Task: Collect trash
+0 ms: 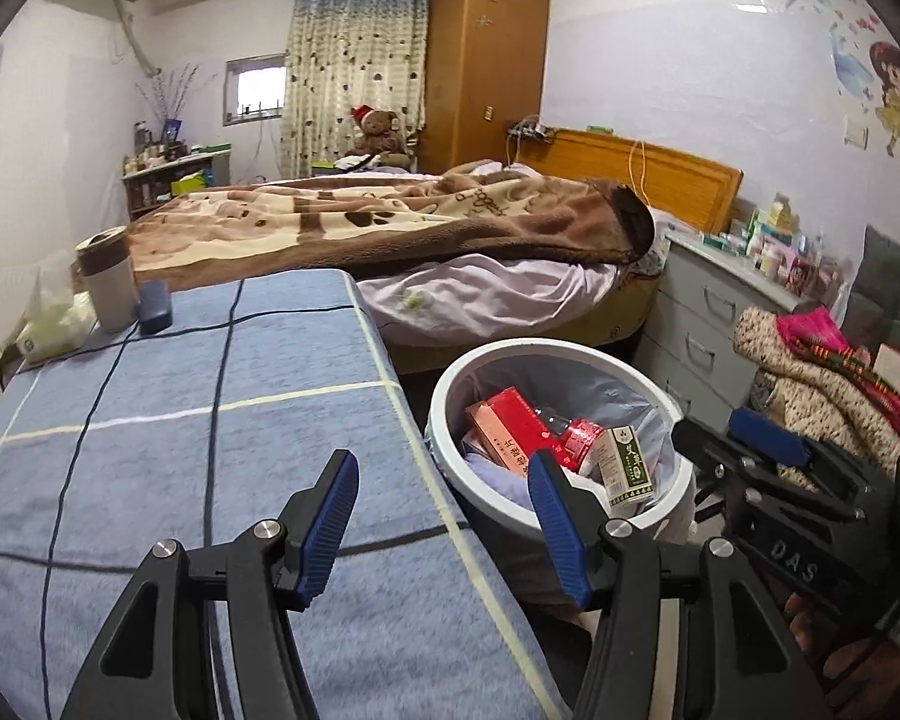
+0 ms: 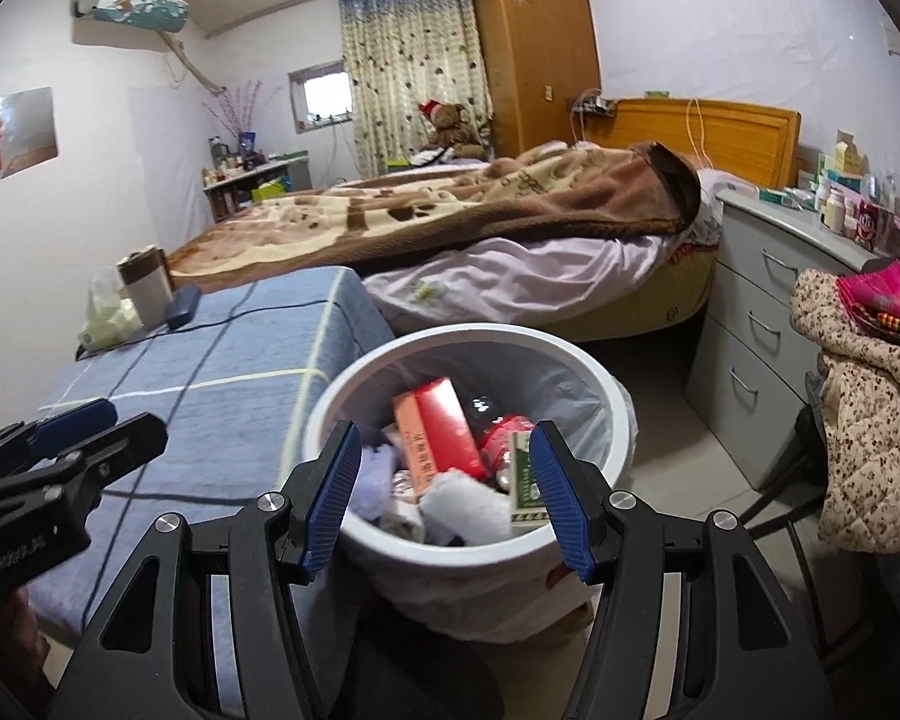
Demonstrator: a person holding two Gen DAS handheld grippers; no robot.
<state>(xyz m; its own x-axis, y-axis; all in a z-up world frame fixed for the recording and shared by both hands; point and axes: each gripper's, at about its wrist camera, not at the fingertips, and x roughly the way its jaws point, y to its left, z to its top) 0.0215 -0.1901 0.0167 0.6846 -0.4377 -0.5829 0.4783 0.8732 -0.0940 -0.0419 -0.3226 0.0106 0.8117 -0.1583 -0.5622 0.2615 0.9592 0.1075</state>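
I hold my left gripper [image 1: 441, 522] and right gripper [image 2: 441, 495] spread and empty over the trash bin [image 2: 330, 396], boxes inside, wedged between the blue-covered table [image 1: 150, 450] and bed [image 1: 510, 294]

White bin [image 2: 621, 420] – red box [image 2: 450, 429] inside, right gripper [image 2: 444, 501] open above, empty
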